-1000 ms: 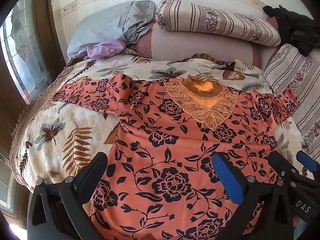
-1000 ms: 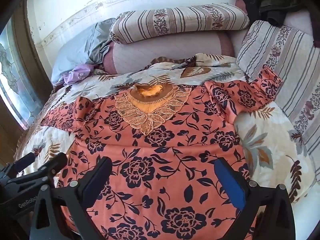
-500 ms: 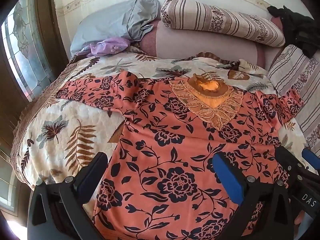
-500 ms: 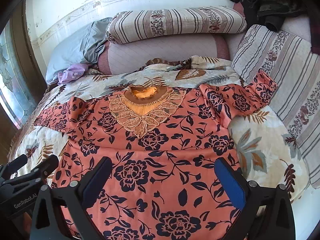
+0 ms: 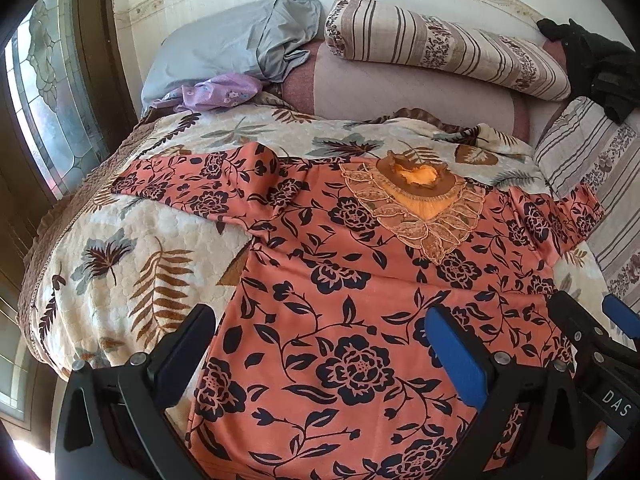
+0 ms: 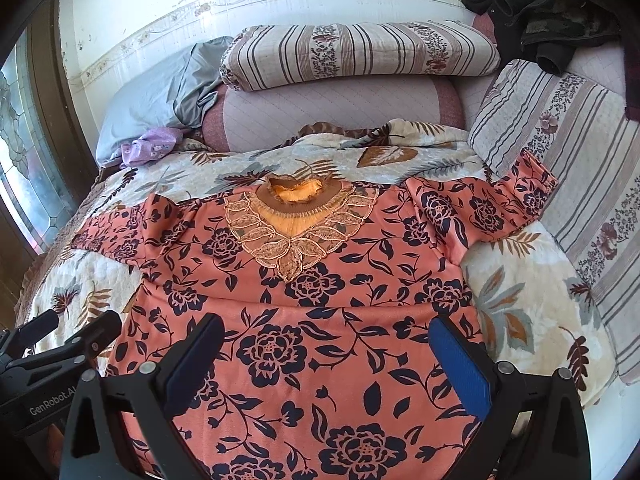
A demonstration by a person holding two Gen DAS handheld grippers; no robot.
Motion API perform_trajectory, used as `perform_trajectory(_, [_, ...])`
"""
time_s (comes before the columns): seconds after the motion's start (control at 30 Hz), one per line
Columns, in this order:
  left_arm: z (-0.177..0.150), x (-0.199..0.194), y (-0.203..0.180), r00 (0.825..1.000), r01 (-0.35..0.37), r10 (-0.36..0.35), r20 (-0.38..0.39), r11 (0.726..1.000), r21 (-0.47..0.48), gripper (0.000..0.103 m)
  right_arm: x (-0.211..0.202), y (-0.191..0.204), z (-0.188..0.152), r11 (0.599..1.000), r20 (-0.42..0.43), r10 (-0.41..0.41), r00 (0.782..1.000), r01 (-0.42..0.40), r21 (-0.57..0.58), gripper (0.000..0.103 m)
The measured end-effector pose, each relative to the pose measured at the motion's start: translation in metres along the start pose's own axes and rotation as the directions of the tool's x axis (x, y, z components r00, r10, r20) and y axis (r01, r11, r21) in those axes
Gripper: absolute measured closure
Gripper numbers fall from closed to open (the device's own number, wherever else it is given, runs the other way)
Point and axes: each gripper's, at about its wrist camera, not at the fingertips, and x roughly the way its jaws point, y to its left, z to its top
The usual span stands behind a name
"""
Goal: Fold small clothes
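1. Lying flat on the quilted cream leaf-print bedspread (image 5: pixel 120 248), the orange garment with dark blue flowers (image 5: pixel 340 300) has both sleeves out and its lace-trimmed neckline (image 5: pixel 416 200) toward the striped pillows (image 5: pixel 440 48). The left claw (image 5: pixel 320 344) hangs above its lower half, spread, holding nothing.
2. From the right wrist, the smooth floral garment (image 6: pixel 312 320) covers the bed's middle; the right claw (image 6: pixel 324 356) hovers over it, fingers wide apart, empty.
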Motion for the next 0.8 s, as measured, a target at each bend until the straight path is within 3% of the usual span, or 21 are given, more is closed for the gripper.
perform_trajectory(0.8, [0.0016,-0.0035,-0.0011,1.000,0.005,-0.005,0.005,1.000,0.007,0.000,-0.0026,0.0040,0.0009,1.000,0.008,-0.001,1.000,0.001,-0.008,0.000])
